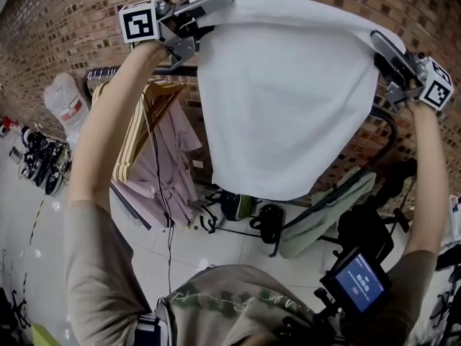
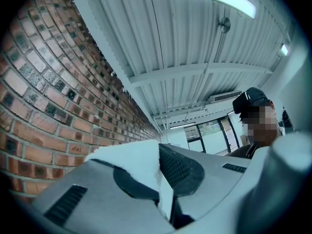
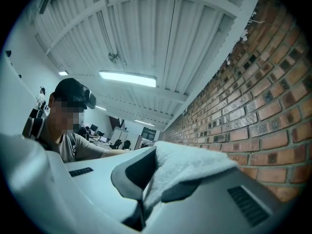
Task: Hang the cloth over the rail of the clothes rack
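Note:
A white cloth hangs spread wide in front of the brick wall, held up high by its two top corners. My left gripper is shut on the upper left corner, and the cloth bunches between its jaws in the left gripper view. On the upper right corner my right gripper is shut too, with the cloth pinched in the right gripper view. The dark rail of the clothes rack runs behind the cloth, lower than its top edge, and bends down at the right.
Wooden hangers and a pink garment hang on the rack at the left. A pale green garment droops at the right. Shoes line the floor by the wall. A device with a lit screen sits low at the right.

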`<state>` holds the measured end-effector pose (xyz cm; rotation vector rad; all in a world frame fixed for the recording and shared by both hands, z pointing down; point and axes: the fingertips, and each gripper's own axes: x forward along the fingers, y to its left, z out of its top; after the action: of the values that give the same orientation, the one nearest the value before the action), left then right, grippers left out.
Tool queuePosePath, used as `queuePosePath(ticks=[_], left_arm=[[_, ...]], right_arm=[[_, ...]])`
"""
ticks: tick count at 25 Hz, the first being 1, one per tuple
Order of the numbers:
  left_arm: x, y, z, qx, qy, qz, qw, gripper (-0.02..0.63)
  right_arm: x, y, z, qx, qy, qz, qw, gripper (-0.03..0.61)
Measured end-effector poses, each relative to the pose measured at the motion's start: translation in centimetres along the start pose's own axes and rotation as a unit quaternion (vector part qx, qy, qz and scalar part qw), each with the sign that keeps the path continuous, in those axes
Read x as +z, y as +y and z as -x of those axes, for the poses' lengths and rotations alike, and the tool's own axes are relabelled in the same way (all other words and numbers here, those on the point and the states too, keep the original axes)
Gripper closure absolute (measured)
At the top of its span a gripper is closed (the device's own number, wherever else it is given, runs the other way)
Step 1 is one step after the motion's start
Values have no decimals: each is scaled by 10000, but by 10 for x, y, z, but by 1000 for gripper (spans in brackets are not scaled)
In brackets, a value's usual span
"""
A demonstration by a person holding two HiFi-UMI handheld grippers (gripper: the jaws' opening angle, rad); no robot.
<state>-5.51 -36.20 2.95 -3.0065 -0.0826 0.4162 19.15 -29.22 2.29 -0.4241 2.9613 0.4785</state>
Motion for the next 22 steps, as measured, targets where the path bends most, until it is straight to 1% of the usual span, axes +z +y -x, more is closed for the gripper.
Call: queuePosePath(ticks=[7, 9, 12, 15, 18, 22], left_arm=[[10, 14, -9, 41, 98, -137, 9998, 598], [11, 21, -12, 78, 65, -124, 9999, 598], [2, 29, -17, 189, 67, -28, 9998, 598], [-13, 35, -22, 269, 259, 29, 9993, 598], [-23, 53, -16, 355, 395, 209, 9984, 598], [-43, 82, -12, 561, 545, 701, 9945, 598]], right_arm=[[4, -22, 2, -171, -104, 0, 9998, 561], [5, -28, 2, -188, -182, -39, 9996, 561], [-1, -33, 7, -202, -257, -123, 9994, 561], [-12, -37, 15, -213, -167, -185, 9995, 561], [-27, -51, 10, -224, -114, -326, 9992, 561], [-55, -76, 4, -373, 14, -673, 9970, 561]])
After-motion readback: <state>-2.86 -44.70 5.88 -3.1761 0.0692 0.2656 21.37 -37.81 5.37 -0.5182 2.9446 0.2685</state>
